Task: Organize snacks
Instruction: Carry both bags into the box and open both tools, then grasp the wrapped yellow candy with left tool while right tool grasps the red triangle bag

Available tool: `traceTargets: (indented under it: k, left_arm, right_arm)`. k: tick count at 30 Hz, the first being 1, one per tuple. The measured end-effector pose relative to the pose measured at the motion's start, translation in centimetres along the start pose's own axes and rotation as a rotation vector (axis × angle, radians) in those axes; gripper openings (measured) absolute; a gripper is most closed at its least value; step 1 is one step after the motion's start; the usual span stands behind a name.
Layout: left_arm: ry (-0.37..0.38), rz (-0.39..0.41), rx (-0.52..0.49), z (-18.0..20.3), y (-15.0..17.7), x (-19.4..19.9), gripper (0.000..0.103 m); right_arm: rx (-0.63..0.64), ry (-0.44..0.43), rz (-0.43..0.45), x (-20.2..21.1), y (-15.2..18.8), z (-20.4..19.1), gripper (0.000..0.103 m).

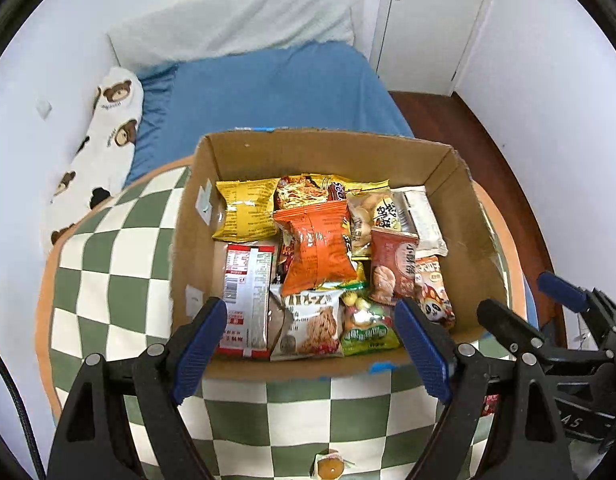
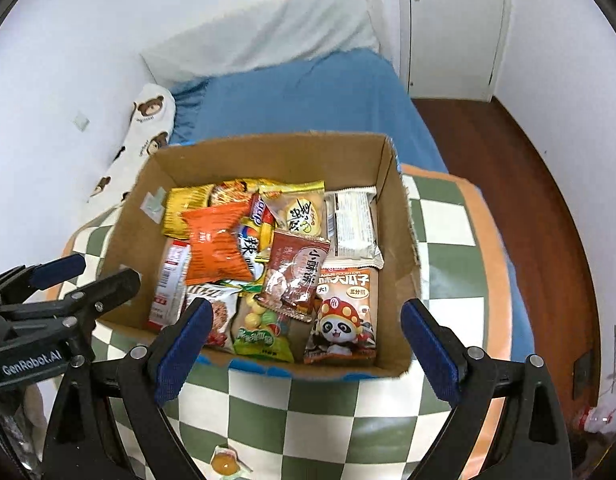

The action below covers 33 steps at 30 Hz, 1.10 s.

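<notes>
An open cardboard box (image 1: 459,216) (image 2: 395,216) sits on a green-and-white checked blanket and holds several snack packets. Among them are an orange bag (image 1: 315,248) (image 2: 216,248), a yellow bag (image 1: 246,212), a white wrapped bar (image 2: 351,224) and a panda-print packet (image 2: 343,316). My left gripper (image 1: 308,352) hangs above the box's near edge, open, with nothing between its blue pads. My right gripper (image 2: 304,348) hovers above the near right part of the box, also open and empty. One small wrapped snack (image 1: 329,468) (image 2: 224,464) lies on the blanket in front of the box.
The checked blanket (image 1: 108,288) (image 2: 447,248) covers a bed with a blue sheet (image 1: 276,92), a bear-print pillow (image 1: 104,148) and a white wall to the left. Beyond the bed are a white door (image 1: 431,20) and a brown wooden floor (image 2: 539,184). A plastic bottle (image 2: 595,418) lies on the floor.
</notes>
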<state>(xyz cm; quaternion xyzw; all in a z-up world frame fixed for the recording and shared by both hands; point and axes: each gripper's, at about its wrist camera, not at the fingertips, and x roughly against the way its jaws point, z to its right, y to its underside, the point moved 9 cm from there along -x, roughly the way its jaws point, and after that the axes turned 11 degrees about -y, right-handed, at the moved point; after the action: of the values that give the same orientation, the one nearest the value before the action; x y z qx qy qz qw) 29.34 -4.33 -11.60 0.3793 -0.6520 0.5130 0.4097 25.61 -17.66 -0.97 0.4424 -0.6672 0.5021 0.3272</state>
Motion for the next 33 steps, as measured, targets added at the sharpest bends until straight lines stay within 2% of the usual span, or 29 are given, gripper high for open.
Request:
traceTargets:
  k: [10,19,24,27,33]
  left_arm:
    - [-0.024,0.145,0.028,-1.0,2.8,7.4,0.086]
    - [-0.054,0.236,0.051,-1.5,5.2,11.4,0.086]
    - [-0.051,0.21,0.076,-1.7,6.8,11.4,0.086]
    - [-0.047,0.17,0.088,-1.6,8.2,10.4,0.086]
    - [-0.051,-0.014,0.084,-0.6,13.6,4.6,0.086]
  right_arm:
    - [0.027,-0.008,0.112,7.2,2.1,-2.2,0.097]
    - [0.057,-0.004,0.19,12.0,3.7,-3.7,0.097]
    - [0.037,-0.018,0.191,12.8,5.1,-3.4,0.097]
    - [-0.015,-0.023,0.163,12.4,6.5,-1.7,0.097]
    - [-0.175,0.012,0.053,9.8,11.5,5.2,0.097]
